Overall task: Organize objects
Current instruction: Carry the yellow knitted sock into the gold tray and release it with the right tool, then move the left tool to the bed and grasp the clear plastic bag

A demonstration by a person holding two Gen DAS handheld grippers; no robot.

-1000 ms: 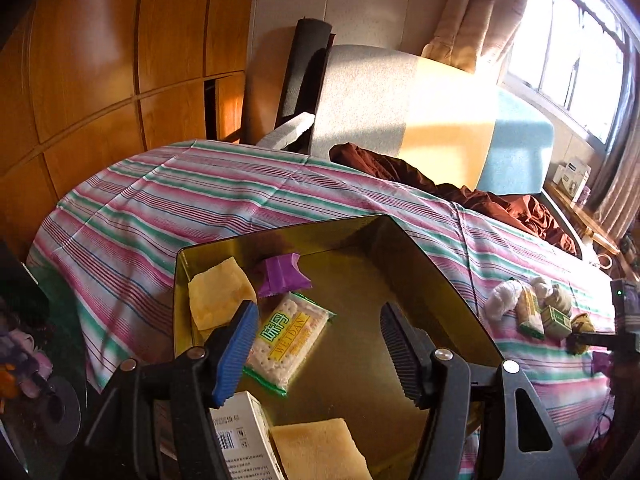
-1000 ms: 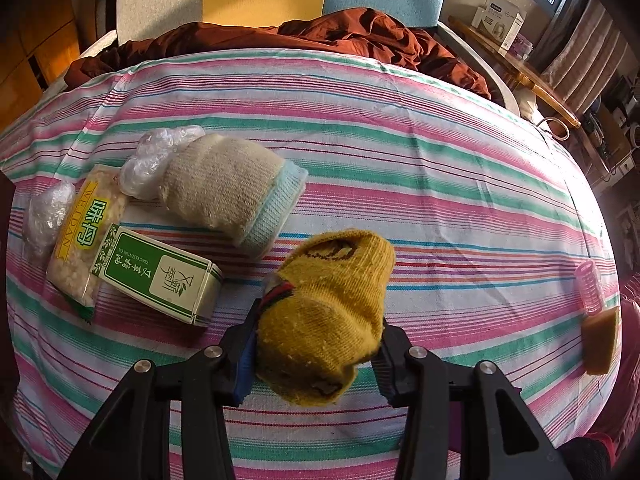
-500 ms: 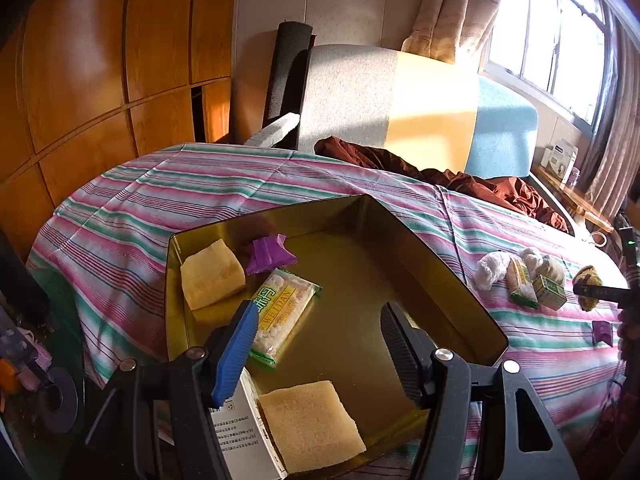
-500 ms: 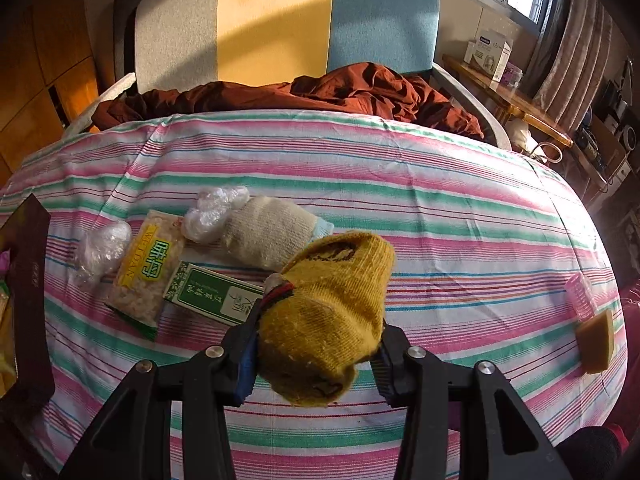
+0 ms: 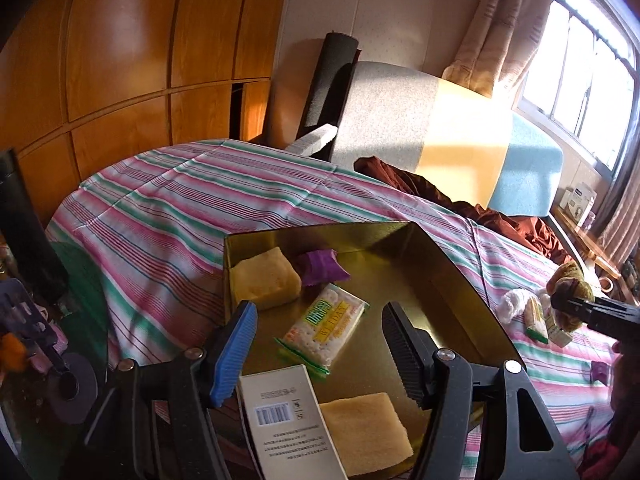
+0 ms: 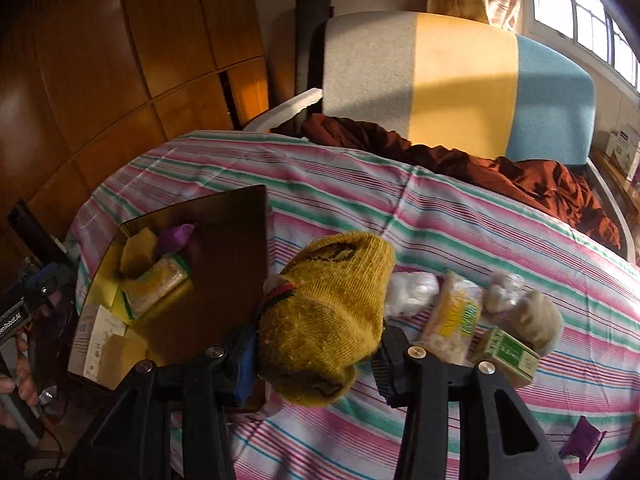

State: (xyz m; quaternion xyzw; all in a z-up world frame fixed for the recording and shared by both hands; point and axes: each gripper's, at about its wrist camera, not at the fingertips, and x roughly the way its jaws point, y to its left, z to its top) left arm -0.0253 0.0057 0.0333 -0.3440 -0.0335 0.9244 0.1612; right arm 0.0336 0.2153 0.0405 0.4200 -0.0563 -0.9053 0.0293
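My right gripper is shut on a mustard-yellow knitted sock and holds it above the striped cloth, just right of the gold box. The sock also shows at the right in the left wrist view. My left gripper is open and empty over the gold box. The box holds two yellow sponges, a purple packet, a cracker pack and a white carton.
On the striped cloth lie a cracker pack, a green-and-white carton, a beige sock, clear plastic wads and a purple packet. A brown blanket and a chair stand behind.
My right gripper has lifted the yellow sock and swung left toward the gold box, which has come into its view. My left gripper has pulled back a little and stays open.
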